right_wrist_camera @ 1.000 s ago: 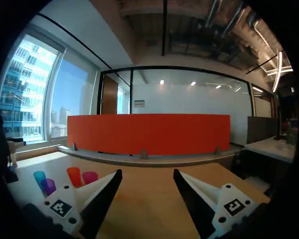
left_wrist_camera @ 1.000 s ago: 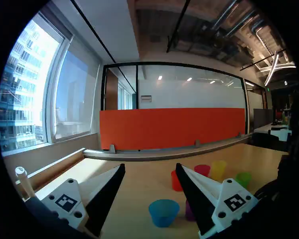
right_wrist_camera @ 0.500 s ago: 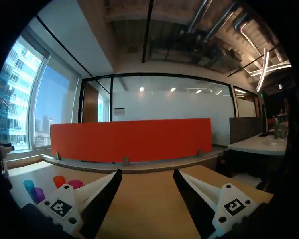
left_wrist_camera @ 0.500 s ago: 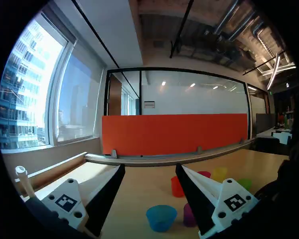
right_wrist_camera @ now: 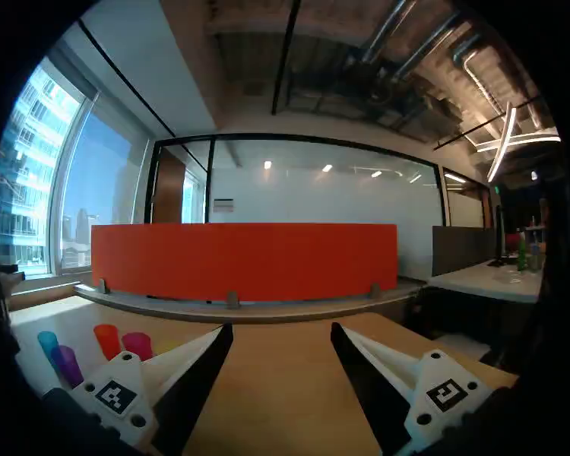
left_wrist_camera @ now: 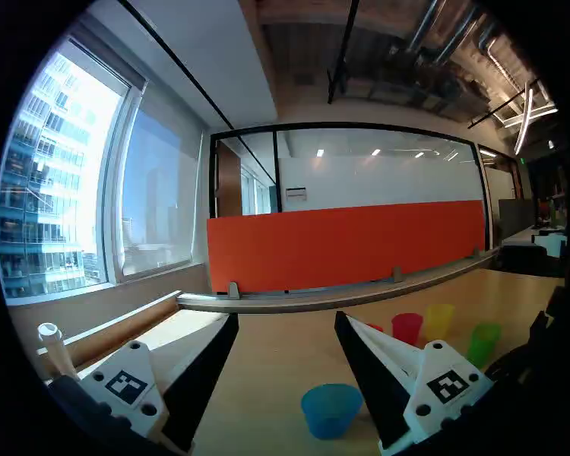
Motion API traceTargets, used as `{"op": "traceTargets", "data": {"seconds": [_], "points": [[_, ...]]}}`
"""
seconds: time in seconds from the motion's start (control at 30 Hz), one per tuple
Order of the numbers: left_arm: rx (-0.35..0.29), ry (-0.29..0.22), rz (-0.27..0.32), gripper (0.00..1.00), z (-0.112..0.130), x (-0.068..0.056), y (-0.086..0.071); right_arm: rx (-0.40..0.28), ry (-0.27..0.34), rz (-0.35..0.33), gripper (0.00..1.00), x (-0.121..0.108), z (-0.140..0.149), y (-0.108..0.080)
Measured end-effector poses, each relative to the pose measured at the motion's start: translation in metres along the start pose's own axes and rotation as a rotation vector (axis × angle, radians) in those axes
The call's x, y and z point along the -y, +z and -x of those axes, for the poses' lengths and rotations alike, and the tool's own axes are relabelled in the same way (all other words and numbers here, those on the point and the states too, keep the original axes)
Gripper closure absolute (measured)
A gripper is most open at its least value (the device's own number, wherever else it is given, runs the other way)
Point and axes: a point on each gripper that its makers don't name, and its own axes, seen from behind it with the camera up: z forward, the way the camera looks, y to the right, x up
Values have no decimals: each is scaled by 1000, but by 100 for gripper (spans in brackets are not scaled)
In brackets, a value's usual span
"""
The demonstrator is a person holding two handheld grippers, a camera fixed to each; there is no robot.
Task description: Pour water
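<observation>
Wood, pale and smooth, makes up the table point(left_wrist_camera: 273, 395) under both of our grippers, and it is sunlit on the window side. A panel point(left_wrist_camera: 346, 243), orange, flat and matte, stands along the far edge on small grey feet. Behind it we see a glass wall point(left_wrist_camera: 376, 171) in black framing. Tall windows point(left_wrist_camera: 64, 190) on the left show towers outside. Bare pipes point(right_wrist_camera: 406, 45) and concrete run overhead beside a bright strip light point(right_wrist_camera: 505, 140). Our left gripper point(left_wrist_camera: 285, 318) is spread wide, and its white, black-edged fingers point(left_wrist_camera: 201, 372) pinch nothing. In the left gripper view a blue cup point(left_wrist_camera: 330, 409) sits on the table between the fingers, near us; it is round, tapered, translucent plastic. Farther off to the right a pink cup point(left_wrist_camera: 406, 328), a yellow cup point(left_wrist_camera: 439, 321) and a green cup point(left_wrist_camera: 484, 343) stand in a loose row, apart from one another. A red cup point(left_wrist_camera: 375, 327) is half hidden behind the right finger. Our right gripper point(right_wrist_camera: 281, 328) is likewise spread and empty above bare wood. In the right gripper view a purple cup point(right_wrist_camera: 66, 363) stands close by the blue one at the far left, near the red and pink ones. A white desk point(right_wrist_camera: 490, 280) sits off to the right.
</observation>
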Motion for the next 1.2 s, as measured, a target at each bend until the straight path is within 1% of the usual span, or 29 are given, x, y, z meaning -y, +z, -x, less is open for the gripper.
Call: {"op": "traceTargets", "data": {"seconds": [0.2,0.27,0.47,0.6,0.97,1.2], "points": [[17,-13,-4,6,22,2,4,-15,24,14,0,-5,-7,-1],[23,-22,-3,6,30,2,4,-16,23,15,0,-5,-9,-1],[33,-50,2,6,47,-1,4,-19,-10,29,0,-6,-13,-1],[33,-62,4,6,53,-1,4,-14,-15,34,1,-7,-12,-1],[37,-72,2,6,63,2,3,-6,10,43,0,-15,-12,-2],[44,-60,5,6,71,1,4,-5,5,47,0,-19,-12,-3]]}}
